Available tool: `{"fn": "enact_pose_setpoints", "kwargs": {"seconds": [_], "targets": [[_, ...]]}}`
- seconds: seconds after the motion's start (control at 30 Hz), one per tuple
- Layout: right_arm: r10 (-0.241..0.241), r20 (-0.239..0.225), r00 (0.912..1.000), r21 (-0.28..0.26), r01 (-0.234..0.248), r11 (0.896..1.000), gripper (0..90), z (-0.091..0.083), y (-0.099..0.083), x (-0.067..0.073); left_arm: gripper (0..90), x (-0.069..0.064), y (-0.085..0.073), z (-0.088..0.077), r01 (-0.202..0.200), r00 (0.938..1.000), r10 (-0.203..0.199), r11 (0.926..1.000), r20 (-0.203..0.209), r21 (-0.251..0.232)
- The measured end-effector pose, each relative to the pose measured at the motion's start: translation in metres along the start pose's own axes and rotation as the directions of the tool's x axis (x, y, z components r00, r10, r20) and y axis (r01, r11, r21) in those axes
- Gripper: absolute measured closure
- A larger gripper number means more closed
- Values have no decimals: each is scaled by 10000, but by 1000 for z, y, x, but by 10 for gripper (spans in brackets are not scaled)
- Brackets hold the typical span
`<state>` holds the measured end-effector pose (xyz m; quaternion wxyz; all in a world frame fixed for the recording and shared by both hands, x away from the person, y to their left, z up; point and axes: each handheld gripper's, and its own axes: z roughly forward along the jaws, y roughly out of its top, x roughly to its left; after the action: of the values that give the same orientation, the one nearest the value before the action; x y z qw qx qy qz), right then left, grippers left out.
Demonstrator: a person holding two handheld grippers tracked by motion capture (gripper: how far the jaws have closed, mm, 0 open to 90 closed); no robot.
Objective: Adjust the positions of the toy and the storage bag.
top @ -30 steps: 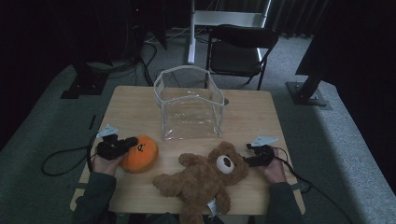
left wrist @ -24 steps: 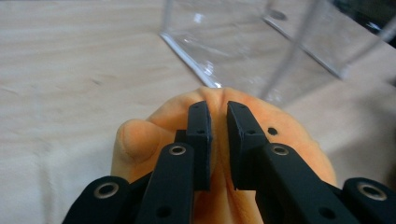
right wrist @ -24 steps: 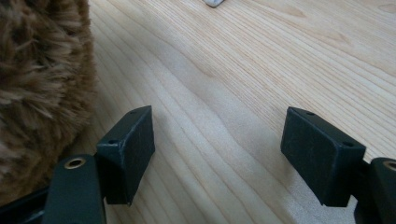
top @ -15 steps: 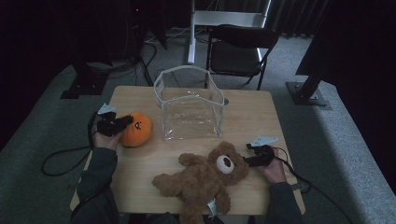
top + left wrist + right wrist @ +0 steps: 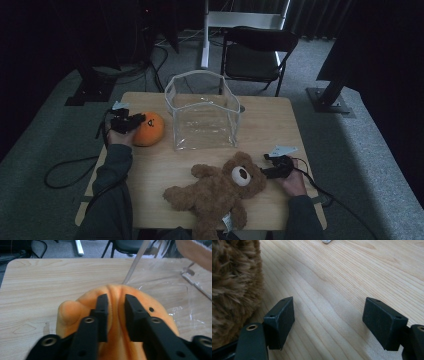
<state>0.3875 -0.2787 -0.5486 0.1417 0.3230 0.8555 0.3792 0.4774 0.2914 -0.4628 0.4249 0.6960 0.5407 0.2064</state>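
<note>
Left gripper view shows the orange pumpkin toy (image 5: 117, 322) right under the left gripper (image 5: 116, 301). Its narrow jaws have just been opening, with a fold of the soft toy between them, one jaw on each side. The right gripper (image 5: 328, 317) has wide jaws with bare table (image 5: 342, 277) between them, and one brown teddy bear (image 5: 234, 287) just beside one jaw. No writing can be read.
</note>
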Motion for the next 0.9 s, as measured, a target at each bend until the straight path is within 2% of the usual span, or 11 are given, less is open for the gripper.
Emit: {"fn": "enact_pose_setpoints", "kwargs": {"seconds": [0.17, 0.33, 0.4, 0.53, 0.63, 0.73, 0.9], "targets": [[6, 0, 10000, 0, -6, 10000, 247, 0, 0, 0, 552, 2, 1, -6, 128, 9999, -128, 9999, -8, -75], [32, 24, 10000, -3, -32, 10000, 251, 0, 0, 0, 462, -3, 0, -12, -17, 9999, 13, 9997, -129, -263], [175, 152, 9997, -23, -175, 9998, 285, 1, 1, 1, 432, -6, -1, -14, -107, 9998, 103, 9993, -142, -349], [308, 367, 9989, 152, -314, 9994, 376, 2, 7, 4, 407, -13, -2, -20, -433, 9988, 421, 9978, -250, -506], [299, 593, 9978, 307, -317, 9990, 439, 2, 13, 6, 403, -19, -2, -23, -559, 9983, 549, 9966, -187, -609], [343, 697, 9970, 255, -362, 9990, 517, -2, 18, 6, 402, -27, -3, -25, -841, 9964, 842, 9949, -8, -563], [578, 829, 9949, -112, -571, 9983, 611, -10, 27, 1, 402, -39, -7, -23, -1022, 9940, 1041, 9933, 337, -549]]}}
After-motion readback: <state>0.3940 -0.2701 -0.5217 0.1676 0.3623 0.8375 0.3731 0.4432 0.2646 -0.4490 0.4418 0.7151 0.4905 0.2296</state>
